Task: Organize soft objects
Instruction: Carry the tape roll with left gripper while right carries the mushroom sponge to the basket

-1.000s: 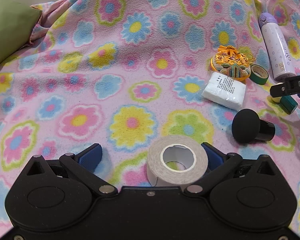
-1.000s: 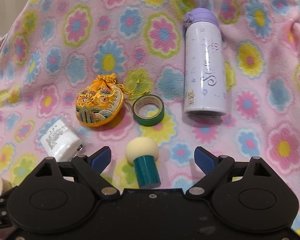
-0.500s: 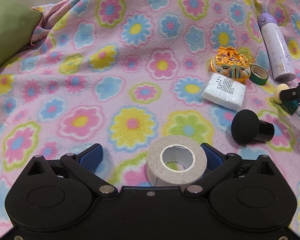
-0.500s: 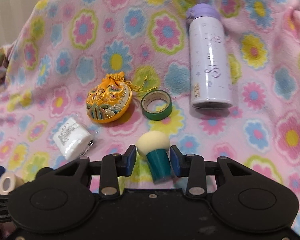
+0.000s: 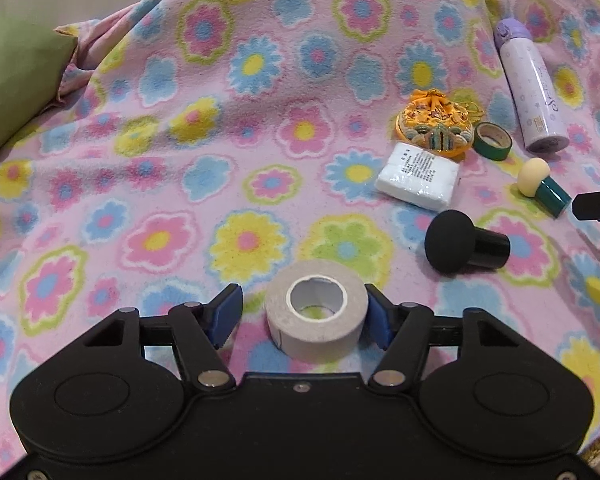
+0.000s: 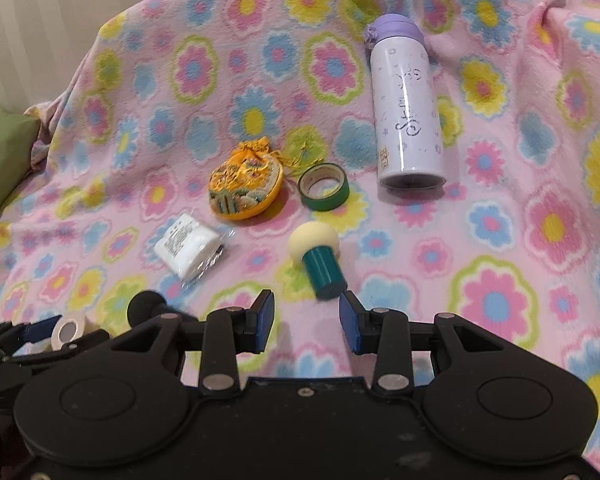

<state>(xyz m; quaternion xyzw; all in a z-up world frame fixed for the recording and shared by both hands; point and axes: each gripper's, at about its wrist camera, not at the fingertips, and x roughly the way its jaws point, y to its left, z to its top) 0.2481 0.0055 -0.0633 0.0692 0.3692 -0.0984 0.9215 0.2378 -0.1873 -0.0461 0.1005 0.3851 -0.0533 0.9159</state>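
Left wrist view: the left gripper (image 5: 300, 312) is closing around the white tape roll (image 5: 316, 314) at the blanket's (image 5: 140, 160) near edge.
Centre it so both pads seat evenly; the right gripper (image 6: 306, 322), clenched on nothing, has the green-handled sponge (image 6: 318, 256) just beyond its tips.

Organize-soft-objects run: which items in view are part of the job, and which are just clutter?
Job, probably:
- yellow makeup sponge
- black makeup sponge
- orange embroidered pouch
- white packet of pads
- white tape roll, not soft, but between the closing jaws of the left claw

Lying about:
- green tape roll
- purple-capped bottle
- green cushion
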